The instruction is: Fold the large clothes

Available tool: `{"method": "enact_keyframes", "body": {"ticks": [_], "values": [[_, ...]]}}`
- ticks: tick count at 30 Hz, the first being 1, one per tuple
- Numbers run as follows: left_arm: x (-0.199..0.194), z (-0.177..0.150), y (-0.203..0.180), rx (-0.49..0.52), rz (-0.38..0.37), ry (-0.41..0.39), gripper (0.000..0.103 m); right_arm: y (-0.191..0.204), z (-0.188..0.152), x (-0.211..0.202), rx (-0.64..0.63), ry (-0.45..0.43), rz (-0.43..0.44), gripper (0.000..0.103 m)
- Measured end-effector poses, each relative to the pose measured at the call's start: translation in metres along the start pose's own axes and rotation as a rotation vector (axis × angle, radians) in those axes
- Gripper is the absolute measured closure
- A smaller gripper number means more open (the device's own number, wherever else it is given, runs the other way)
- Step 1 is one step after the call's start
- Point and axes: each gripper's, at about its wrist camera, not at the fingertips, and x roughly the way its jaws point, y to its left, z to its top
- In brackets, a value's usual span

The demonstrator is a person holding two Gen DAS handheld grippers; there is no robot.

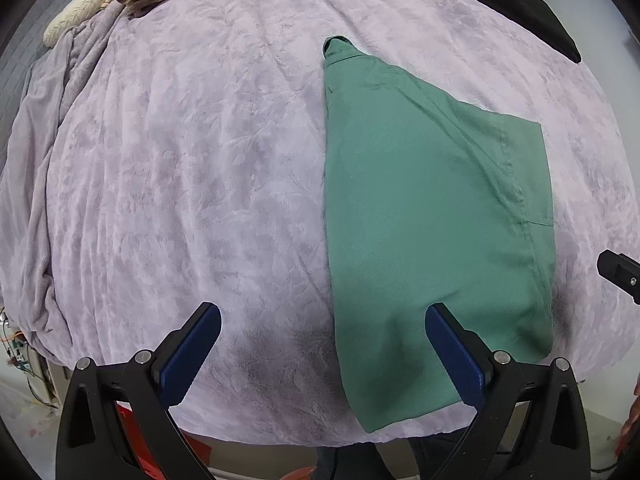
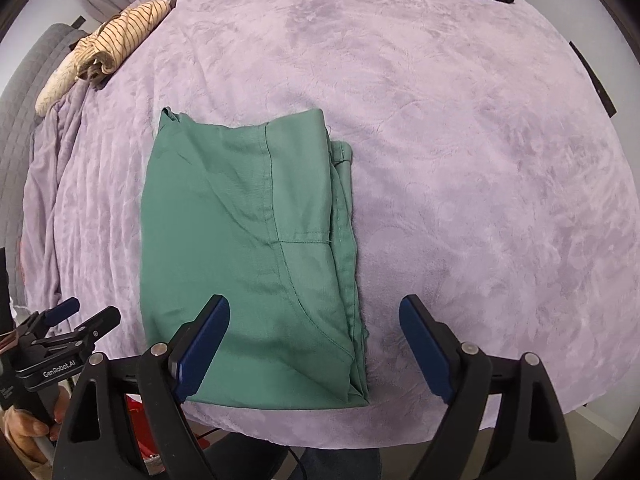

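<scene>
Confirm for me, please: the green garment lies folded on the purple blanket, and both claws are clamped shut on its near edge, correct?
Not quite. The green garment does lie folded on the purple blanket, but both wrist views show the left claw and right claw open, gripping nothing.

Lilac plush bedspread (image 2: 460,140), grey quilted headboard (image 2: 24,92), pale wall (image 2: 624,80)

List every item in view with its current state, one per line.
green garment: folded into a flat rectangle, lying on the blanket, not gripped.
left gripper: open, empty, above the garment's near left edge.
right gripper: open, empty, above the garment's near right edge.
striped cloth: bunched up at the far left.
black cloth: lying flat at the far edge.
purple blanket: spread, wrinkled at left.
</scene>
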Motion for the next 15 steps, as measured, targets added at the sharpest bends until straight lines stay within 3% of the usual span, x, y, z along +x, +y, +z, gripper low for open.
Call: {"method": "enact_keyframes", "body": {"ticks": [15], "values": [[-0.027, 0.005, -0.007, 0.000, 0.049, -0.082, 0.001, 0.021, 0.004, -0.020, -0.031, -0.022, -0.077, 0.014]]}}
